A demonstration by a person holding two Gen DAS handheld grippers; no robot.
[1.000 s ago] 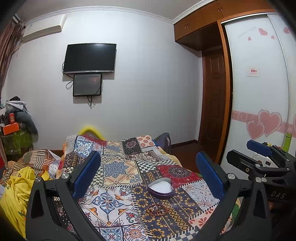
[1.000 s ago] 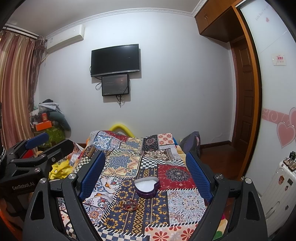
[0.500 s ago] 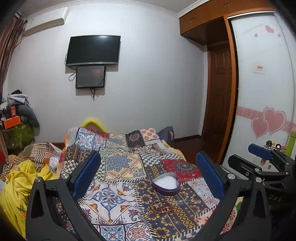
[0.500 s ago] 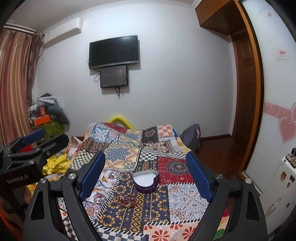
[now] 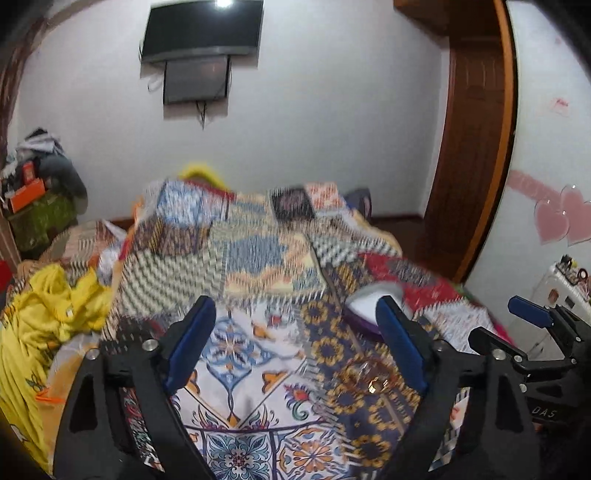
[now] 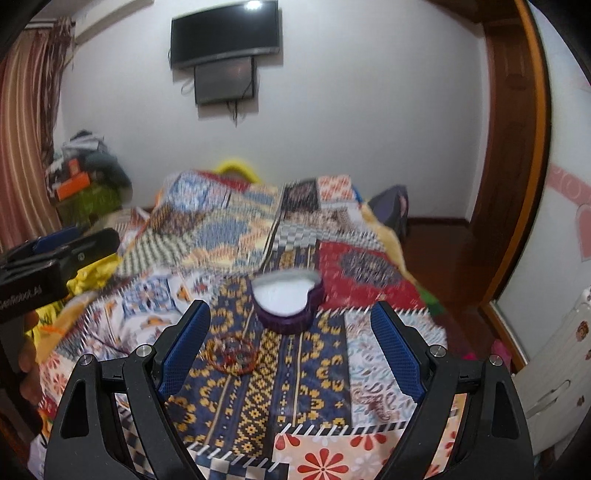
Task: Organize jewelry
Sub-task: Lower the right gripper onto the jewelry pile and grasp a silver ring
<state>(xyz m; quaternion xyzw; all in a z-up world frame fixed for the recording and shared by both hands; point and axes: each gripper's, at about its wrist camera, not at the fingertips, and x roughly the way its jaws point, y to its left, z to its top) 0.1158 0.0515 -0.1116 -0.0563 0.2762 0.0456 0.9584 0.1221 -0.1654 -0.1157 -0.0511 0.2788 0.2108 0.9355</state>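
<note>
A purple heart-shaped box (image 6: 288,306) with a white inside stands open on the patchwork bedspread (image 6: 332,373); it also shows in the left wrist view (image 5: 364,308), partly behind a finger. A small pile of reddish-gold jewelry (image 6: 231,354) lies just in front of the box to its left, and shows in the left wrist view (image 5: 365,376). My left gripper (image 5: 295,347) is open and empty above the bedspread, left of the jewelry. My right gripper (image 6: 290,347) is open and empty, with box and jewelry ahead between its fingers. Both views are blurred.
Yellow cloth (image 5: 44,310) lies heaped at the bed's left side. A wooden door (image 6: 509,155) and a white wardrobe (image 5: 546,155) with pink hearts stand to the right. A TV (image 6: 225,35) hangs on the far wall. A white suitcase (image 6: 554,373) stands at right.
Both grippers have moved down and forward toward the bed, so the box and jewelry look larger and nearer. Both stay open and empty.
</note>
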